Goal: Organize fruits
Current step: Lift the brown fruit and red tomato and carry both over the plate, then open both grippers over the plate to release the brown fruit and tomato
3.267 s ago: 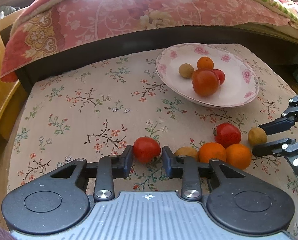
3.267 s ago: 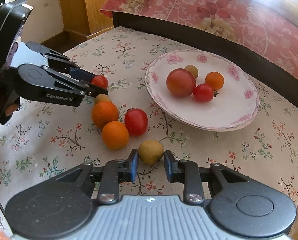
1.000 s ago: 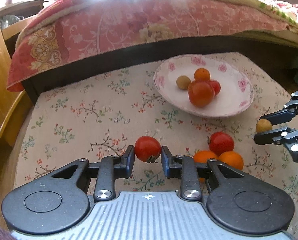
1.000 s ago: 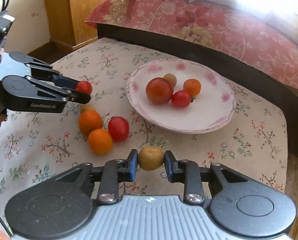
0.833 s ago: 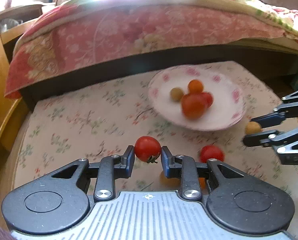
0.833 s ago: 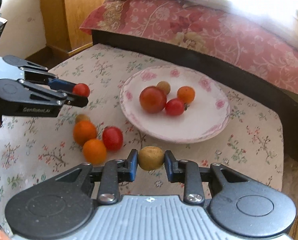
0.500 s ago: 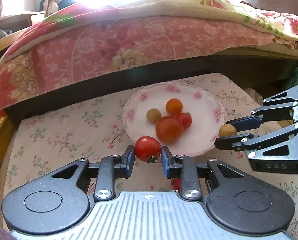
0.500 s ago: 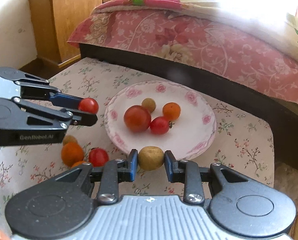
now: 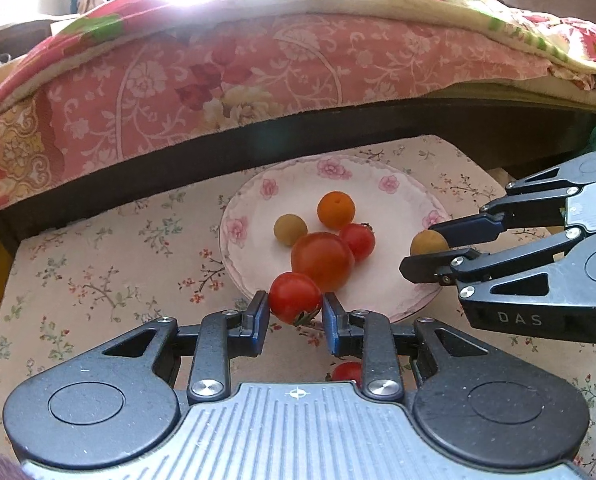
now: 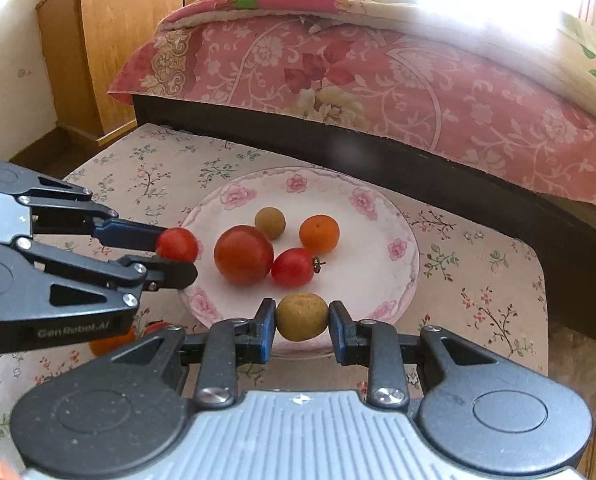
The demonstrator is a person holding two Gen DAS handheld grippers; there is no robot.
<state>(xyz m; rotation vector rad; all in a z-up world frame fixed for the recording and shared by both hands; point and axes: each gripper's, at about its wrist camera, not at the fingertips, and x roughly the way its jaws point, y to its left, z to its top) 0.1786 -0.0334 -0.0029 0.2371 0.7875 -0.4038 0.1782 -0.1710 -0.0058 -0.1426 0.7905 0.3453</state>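
While left view hides table fruit, right view shows orange (image 10: 108,343) — probably — beneath left tongs (image 10: 177,261).

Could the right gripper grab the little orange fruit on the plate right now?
Probably not yet. The right gripper is shut on a tan fruit, so its jaws are full. The way to the small orange fruit on the plate looks clear otherwise.

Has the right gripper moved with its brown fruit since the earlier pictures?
Yes. The right gripper, shut on the brown fruit, has moved from the tablecloth near the loose fruits toward the plate; it now hangs over the plate's near rim.
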